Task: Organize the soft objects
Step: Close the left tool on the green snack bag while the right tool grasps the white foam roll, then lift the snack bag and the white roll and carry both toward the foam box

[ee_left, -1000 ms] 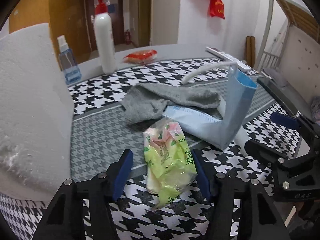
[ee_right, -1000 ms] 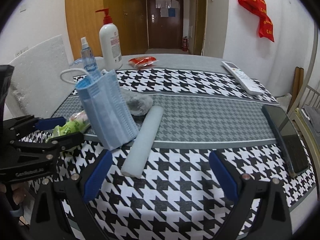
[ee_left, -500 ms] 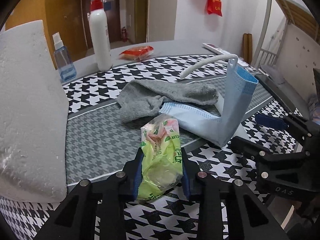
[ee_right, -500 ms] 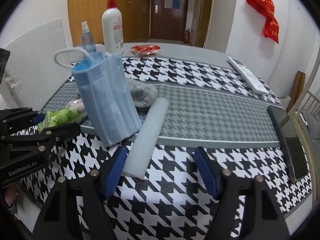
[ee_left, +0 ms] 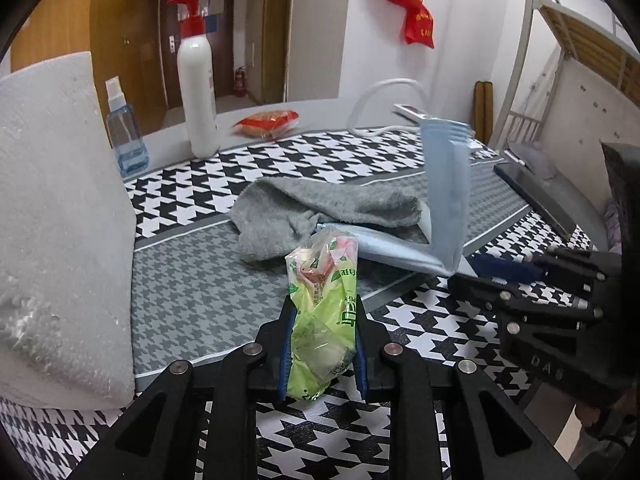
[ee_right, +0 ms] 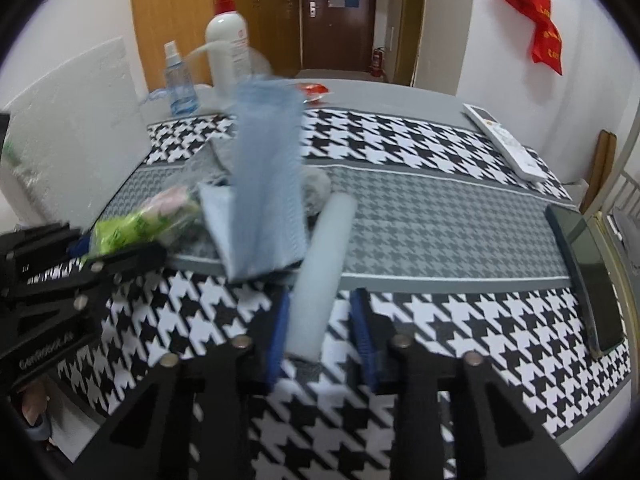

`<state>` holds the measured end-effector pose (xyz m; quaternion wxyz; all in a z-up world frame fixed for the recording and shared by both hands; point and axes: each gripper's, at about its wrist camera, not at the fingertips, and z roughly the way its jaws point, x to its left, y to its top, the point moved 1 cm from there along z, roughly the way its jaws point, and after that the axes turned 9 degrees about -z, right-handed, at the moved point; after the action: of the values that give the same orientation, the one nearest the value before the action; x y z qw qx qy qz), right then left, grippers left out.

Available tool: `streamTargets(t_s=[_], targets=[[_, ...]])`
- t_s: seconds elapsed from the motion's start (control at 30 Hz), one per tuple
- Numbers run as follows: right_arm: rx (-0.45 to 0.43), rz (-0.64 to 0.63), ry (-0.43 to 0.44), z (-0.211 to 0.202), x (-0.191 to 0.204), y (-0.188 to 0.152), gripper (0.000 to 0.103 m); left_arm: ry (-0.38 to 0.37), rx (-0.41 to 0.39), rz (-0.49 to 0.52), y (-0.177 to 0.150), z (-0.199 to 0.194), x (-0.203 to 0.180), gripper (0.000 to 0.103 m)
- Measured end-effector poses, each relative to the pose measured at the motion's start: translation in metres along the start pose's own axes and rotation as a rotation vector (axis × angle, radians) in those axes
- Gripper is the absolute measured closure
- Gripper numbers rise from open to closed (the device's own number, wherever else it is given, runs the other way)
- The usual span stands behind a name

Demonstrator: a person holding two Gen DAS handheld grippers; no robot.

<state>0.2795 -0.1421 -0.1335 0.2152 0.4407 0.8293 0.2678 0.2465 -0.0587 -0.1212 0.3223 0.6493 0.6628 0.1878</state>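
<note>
Nearest in the left wrist view, left gripper (ee_left: 322, 344) just closed down, blue pads pinching the near end of a green snack packet (ee_left: 322, 312) squeezed between them, far end of the packet sticking forward over the houndstooth tablecloth (ee_left: 192, 292). Nearest in the right wrist view, right gripper (ee_right: 322, 340) likewise just closed in, jaws narrowed around the near end of a pale foam roll (ee_right: 322, 276); left pad against the roll, a sliver of cloth visible beside the right pad, so firm contact on that side unclear. Just beyond the packet, a grey sock (ee_left: 320, 212) lying crumpled on the grey band of the cloth, touching a blue face mask (ee_left: 446, 196), one half flat, the other standing up and blurred. Off to the left, a white foam block (ee_left: 60, 220). Farther back, a spray bottle (ee_left: 124, 140), a white pump bottle (ee_left: 198, 92), a red packet (ee_left: 268, 122). At the far right edge in the right wrist view, a remote control (ee_right: 506, 142) and a dark phone (ee_right: 586, 276).
</note>
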Motion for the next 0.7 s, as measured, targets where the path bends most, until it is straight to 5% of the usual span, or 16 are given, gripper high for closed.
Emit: streamTargets(t_s=[0.27,0.7], targets=[[-0.048,0.070,0.048,-0.012,-0.011,-0.003,0.090,-0.026,-0.065,0.006,0.002,-0.011,0.000,0.078],[-0.139,0.119,0.021,-0.047,-0.021,-0.010,0.090,-0.033,-0.155,0.030,0.003,-0.035,-0.007,0.078]])
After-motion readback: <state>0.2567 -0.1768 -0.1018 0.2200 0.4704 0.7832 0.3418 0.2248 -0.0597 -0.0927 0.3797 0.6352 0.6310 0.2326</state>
